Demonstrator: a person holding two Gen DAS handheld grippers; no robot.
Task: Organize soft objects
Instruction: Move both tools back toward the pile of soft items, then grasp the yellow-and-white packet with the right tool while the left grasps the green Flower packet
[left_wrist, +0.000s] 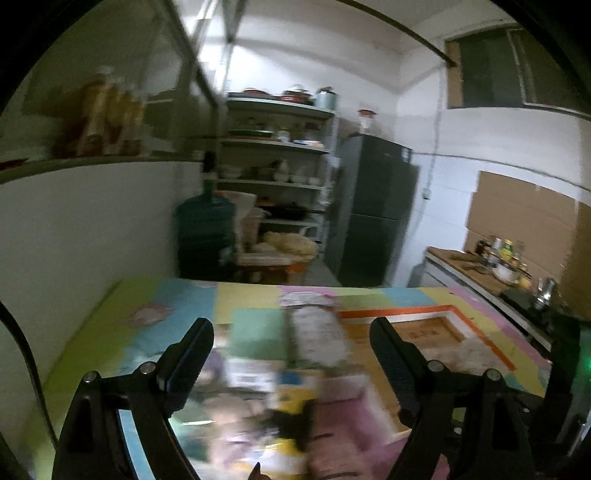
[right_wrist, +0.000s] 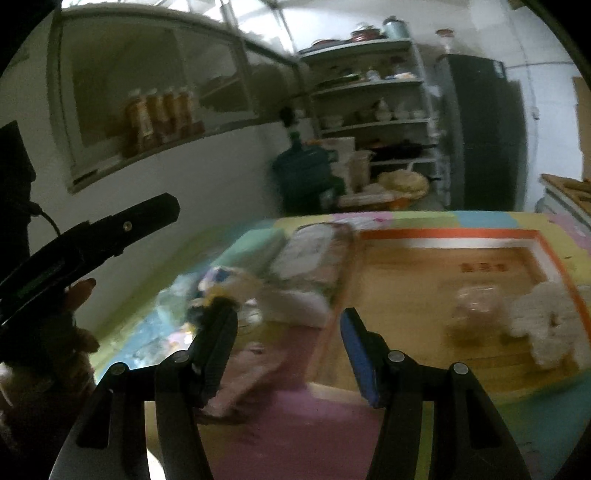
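Your right gripper (right_wrist: 290, 328) and left gripper (left_wrist: 291, 341) are spread, empty. The rolled bundle (right_wrist: 314, 254) lies beyond them, left of the tray (right_wrist: 443, 236), lengthwise away from you.

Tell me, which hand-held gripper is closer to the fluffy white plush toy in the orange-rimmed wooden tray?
Right. The right hand-held gripper hangs open at the tray's near-left edge, the fluffy white plush toy to its right. The left hand-held gripper, also open, hovers further left, over the blurred toy pile.

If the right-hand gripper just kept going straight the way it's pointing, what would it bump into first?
Probably the near edge of the orange-rimmed wooden tray on the mat; the right gripper is open with nothing between its fingers. The picture is blurred, so depth is uncertain.
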